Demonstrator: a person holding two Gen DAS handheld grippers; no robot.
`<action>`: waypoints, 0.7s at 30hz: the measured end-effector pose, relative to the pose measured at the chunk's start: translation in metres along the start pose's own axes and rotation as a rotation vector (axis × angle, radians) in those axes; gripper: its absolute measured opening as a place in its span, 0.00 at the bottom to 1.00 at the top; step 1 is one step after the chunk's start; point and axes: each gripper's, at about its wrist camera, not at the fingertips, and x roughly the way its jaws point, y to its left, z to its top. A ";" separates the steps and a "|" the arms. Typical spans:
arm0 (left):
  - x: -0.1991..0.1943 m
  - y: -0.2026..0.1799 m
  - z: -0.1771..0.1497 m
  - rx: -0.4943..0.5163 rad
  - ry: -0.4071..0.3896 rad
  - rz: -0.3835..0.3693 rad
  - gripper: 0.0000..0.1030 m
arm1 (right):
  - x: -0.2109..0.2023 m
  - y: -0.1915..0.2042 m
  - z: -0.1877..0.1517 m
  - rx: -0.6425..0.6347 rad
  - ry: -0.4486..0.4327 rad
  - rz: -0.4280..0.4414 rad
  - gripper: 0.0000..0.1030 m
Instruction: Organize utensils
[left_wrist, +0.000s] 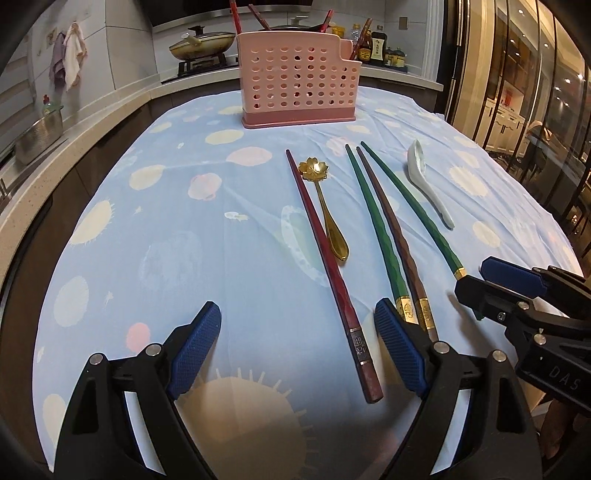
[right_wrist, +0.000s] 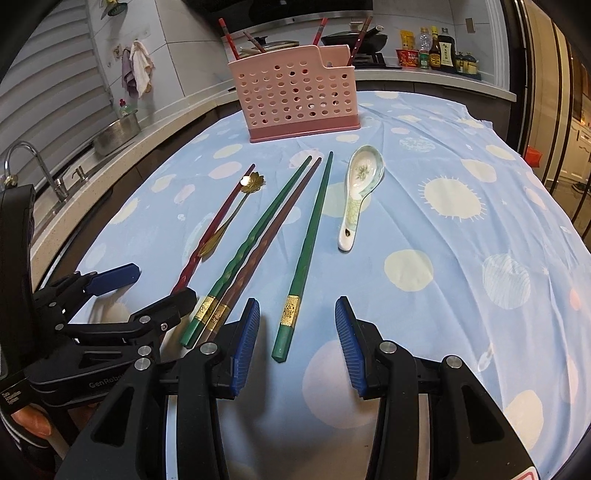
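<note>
A pink perforated utensil holder (left_wrist: 298, 79) (right_wrist: 297, 94) stands at the far side of the table with several chopsticks in it. On the cloth lie a red chopstick (left_wrist: 325, 258) (right_wrist: 207, 236), a gold flower spoon (left_wrist: 325, 206) (right_wrist: 236, 206), two green chopsticks (left_wrist: 373, 221) (right_wrist: 306, 251), a brown chopstick (left_wrist: 391, 236) (right_wrist: 266, 236) and a white ceramic spoon (left_wrist: 428, 184) (right_wrist: 358, 192). My left gripper (left_wrist: 297, 347) (right_wrist: 144, 284) is open, its fingers either side of the red chopstick's handle end. My right gripper (right_wrist: 297, 347) (left_wrist: 476, 277) is open around a green chopstick's handle end.
A blue patterned cloth (left_wrist: 184, 229) covers the table. A counter with a sink and faucet (right_wrist: 33, 166) runs along the left. A stove with pans (left_wrist: 201, 42) and sauce bottles (right_wrist: 439, 50) stand behind the holder.
</note>
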 end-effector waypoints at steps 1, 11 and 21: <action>0.000 -0.001 0.000 0.003 0.001 0.004 0.80 | 0.001 0.001 -0.001 -0.005 -0.001 -0.004 0.41; -0.002 -0.004 -0.005 0.009 -0.001 0.025 0.86 | 0.001 0.002 -0.007 -0.049 -0.021 -0.060 0.28; -0.010 -0.003 -0.010 0.032 -0.018 -0.010 0.55 | -0.003 -0.004 -0.012 -0.039 -0.033 -0.067 0.13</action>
